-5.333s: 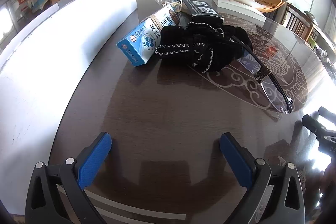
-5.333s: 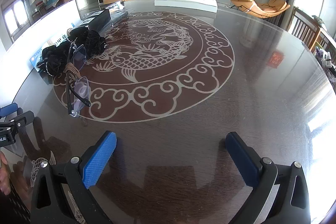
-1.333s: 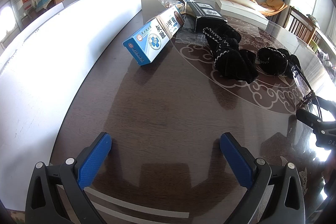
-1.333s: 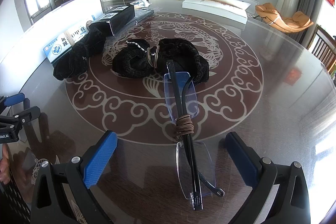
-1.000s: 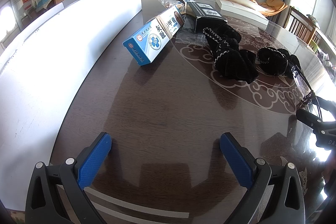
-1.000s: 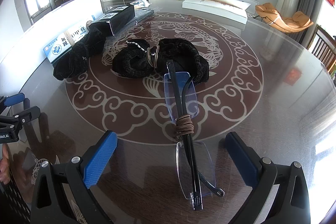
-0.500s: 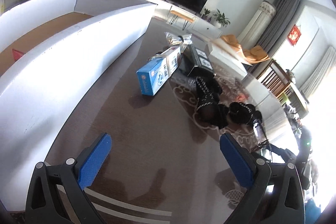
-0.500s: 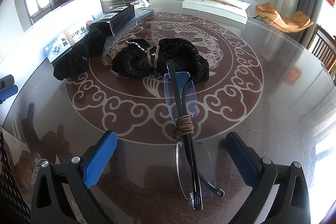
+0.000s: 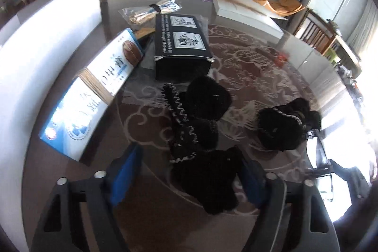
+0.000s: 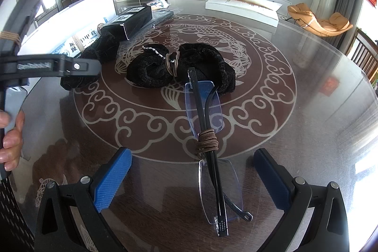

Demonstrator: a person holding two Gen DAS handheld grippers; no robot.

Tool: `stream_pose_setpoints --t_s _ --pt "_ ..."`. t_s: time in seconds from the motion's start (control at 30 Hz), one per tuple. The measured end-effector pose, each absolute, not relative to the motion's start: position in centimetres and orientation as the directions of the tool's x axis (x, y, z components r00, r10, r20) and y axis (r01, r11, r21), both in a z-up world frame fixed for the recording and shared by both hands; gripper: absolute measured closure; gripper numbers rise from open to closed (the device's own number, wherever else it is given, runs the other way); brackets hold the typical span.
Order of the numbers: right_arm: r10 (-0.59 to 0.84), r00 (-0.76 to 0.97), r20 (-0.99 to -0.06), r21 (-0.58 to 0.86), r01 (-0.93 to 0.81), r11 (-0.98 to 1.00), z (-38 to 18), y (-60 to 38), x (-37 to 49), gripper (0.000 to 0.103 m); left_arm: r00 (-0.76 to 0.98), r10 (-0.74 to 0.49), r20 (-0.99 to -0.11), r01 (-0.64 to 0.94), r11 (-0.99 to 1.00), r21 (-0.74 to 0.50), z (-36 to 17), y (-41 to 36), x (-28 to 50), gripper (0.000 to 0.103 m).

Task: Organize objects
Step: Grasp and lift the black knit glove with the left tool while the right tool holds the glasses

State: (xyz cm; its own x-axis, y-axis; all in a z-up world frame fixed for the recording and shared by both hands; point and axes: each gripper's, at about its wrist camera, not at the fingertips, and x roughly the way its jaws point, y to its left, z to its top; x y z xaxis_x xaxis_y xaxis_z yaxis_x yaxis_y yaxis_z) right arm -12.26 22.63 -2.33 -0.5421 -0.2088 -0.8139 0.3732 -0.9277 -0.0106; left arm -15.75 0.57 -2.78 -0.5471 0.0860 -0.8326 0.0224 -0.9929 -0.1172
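My left gripper (image 9: 191,174) is open, its blue pads on either side of the near end of a black knit glove (image 9: 200,148) lying on the round glass table (image 9: 146,216). A second black glove bundle (image 9: 283,129), tied with a band, lies to the right; it also shows in the right wrist view (image 10: 179,67). My right gripper (image 10: 192,178) is open and low over the table, with folded rimless glasses (image 10: 210,138) bound by a brown cord lying between its fingers. The left gripper's body (image 10: 47,66) shows at the left of the right wrist view.
A blue and white box (image 9: 94,96) and a black box (image 9: 180,46) lie beyond the gloves, with clear bags (image 9: 151,10) behind. A long white box wall (image 9: 35,44) runs along the left. A flat white box (image 10: 243,7) lies at the far side.
My left gripper has moved forward and down from the table's near edge until its open fingers straddle the near black glove. My right gripper has not moved.
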Motion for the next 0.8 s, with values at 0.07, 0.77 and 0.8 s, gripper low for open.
stream_pose_setpoints --t_s 0.07,0.77,0.8 --pt "-0.209 -0.542 -0.814 -0.010 0.373 -0.928 -2.3 22.6 -12.3 0.000 -0.558 0.055 -0.828 -0.009 -0.998 -0.060 -3.0 0.9 -15.0 0.065" --pt "-0.311 -0.492 -0.813 0.114 0.390 -0.914 -1.6 24.1 -12.6 0.000 -0.584 0.113 -0.804 0.027 -0.987 -0.158 -3.4 -3.4 -5.3 0.014" --pt "-0.302 -0.493 -0.816 0.100 0.394 -0.914 -1.3 24.1 -12.7 0.000 -0.585 0.111 -0.804 0.021 -0.988 -0.152 -3.5 -3.2 -5.5 0.014"
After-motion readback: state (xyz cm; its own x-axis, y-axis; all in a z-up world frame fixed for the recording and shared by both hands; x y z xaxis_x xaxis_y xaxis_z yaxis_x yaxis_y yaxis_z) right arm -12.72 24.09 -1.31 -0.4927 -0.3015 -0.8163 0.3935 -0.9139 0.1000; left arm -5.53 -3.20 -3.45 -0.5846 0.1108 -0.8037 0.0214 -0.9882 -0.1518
